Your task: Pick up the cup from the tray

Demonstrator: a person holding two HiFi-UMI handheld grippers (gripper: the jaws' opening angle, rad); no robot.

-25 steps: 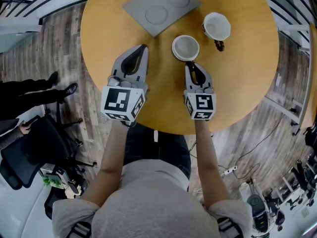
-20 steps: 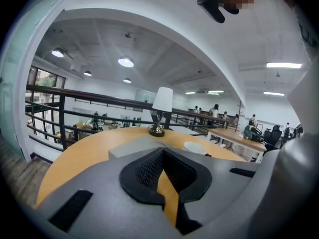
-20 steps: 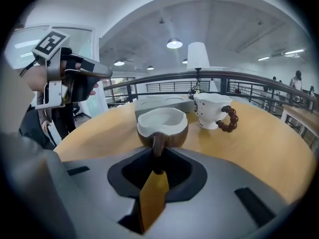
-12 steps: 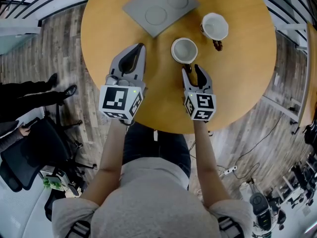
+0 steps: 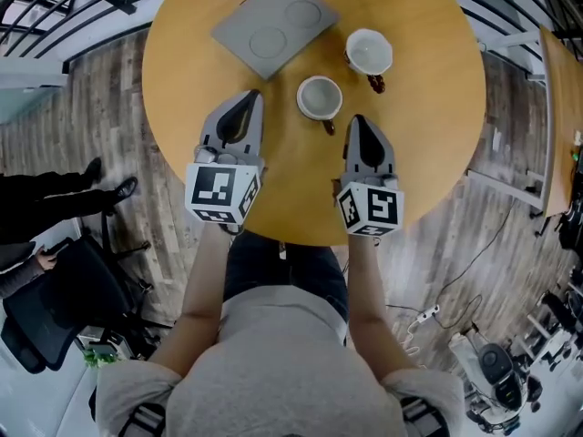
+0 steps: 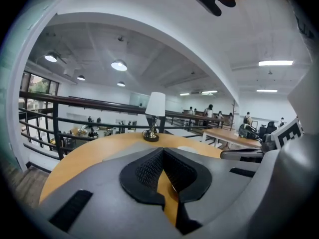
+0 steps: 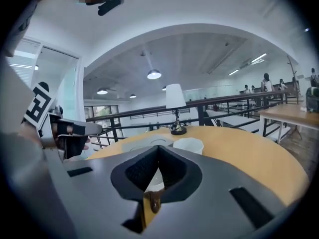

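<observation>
Right gripper [image 5: 358,121] fingers have just been closing and now meet on nothing; left gripper [image 5: 251,98] fingers also together, empty. Both hang on the person's side of the tray [image 5: 241,30], its 2 recesses bare; the cup [image 5: 320,96] stands on the worktop [image 5: 428,107] just off the tray's near-right edge. Risk: shut fingers pushed fwd would prob. knock the cup over, not grip it.

Near cup [image 5: 320,96] and far cup [image 5: 369,51] stand before the right tongs [image 5: 358,121]; tabletop [image 5: 437,126] rightward lies bare.
</observation>
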